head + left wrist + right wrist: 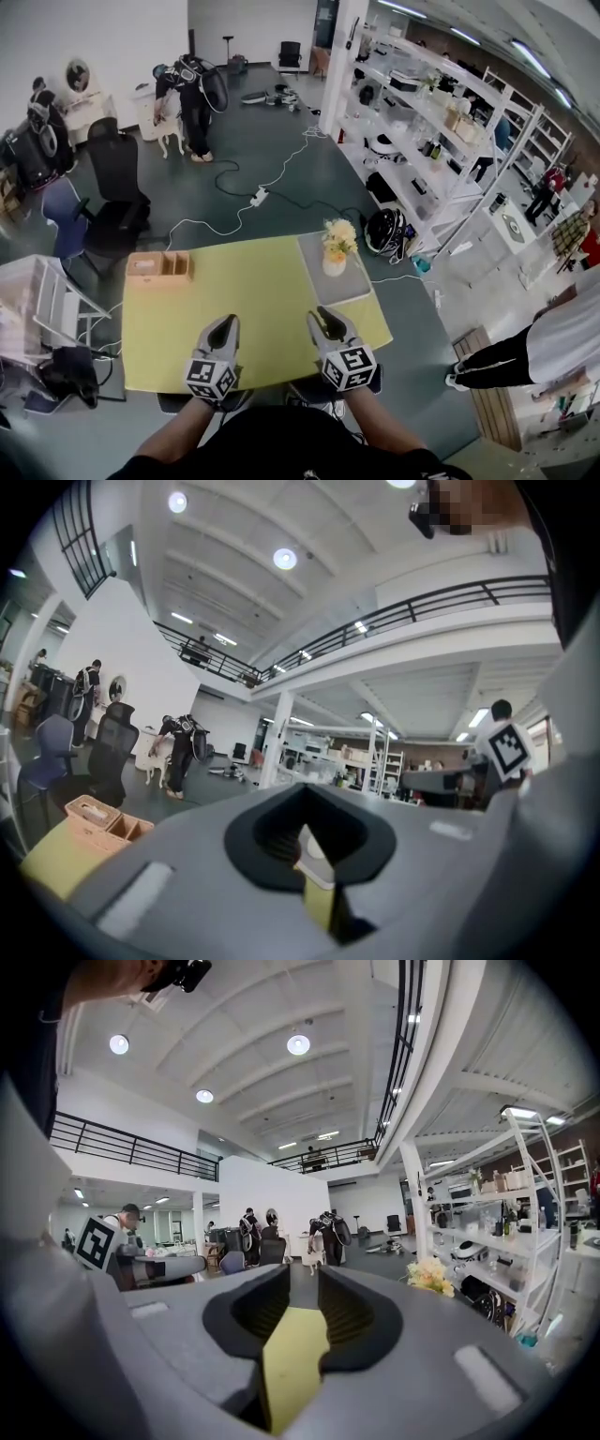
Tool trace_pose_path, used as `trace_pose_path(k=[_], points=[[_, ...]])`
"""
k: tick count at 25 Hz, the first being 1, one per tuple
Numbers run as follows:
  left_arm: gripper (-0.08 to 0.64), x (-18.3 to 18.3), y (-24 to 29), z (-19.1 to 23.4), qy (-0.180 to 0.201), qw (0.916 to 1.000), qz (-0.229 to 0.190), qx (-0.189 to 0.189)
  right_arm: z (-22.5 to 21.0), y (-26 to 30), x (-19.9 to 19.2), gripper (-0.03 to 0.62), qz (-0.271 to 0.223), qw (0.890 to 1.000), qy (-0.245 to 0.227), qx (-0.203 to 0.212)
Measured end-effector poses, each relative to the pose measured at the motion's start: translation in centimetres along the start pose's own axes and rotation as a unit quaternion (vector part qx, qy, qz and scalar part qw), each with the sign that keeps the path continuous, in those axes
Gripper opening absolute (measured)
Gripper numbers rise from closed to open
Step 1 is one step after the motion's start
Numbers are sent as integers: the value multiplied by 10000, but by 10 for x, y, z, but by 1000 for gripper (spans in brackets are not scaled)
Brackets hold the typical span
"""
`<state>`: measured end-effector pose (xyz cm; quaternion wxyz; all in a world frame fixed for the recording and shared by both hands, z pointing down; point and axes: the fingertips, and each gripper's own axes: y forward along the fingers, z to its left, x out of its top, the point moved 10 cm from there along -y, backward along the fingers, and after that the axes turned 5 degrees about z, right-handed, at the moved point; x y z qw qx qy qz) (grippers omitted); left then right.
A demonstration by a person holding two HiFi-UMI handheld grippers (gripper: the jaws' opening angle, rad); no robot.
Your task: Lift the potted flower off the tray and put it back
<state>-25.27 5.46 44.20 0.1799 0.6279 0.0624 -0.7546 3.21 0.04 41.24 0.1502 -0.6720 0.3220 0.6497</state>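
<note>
One potted flower (335, 251) on tray (349, 286), well beyond right claw (324, 322)

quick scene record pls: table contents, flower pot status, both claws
table: yellow table, seen from the head view
tray: grey tray, on the table's far right part
potted flower: potted flower stands upright on the tray, untouched
other item: wooden box at the table's far left corner
left claw: left claw over the table's near edge, tips together, holding nothing
right claw: right claw over the near edge, jaws slightly apart, nothing between them
contact: neither claw touches the flower or the tray
</note>
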Motion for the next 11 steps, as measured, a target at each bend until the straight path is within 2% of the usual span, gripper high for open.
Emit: trace_pose_path(k=[11], points=[[8, 2, -8, -3, 24, 10000, 16, 31, 5, -1, 1, 101, 58, 9999, -38, 85]])
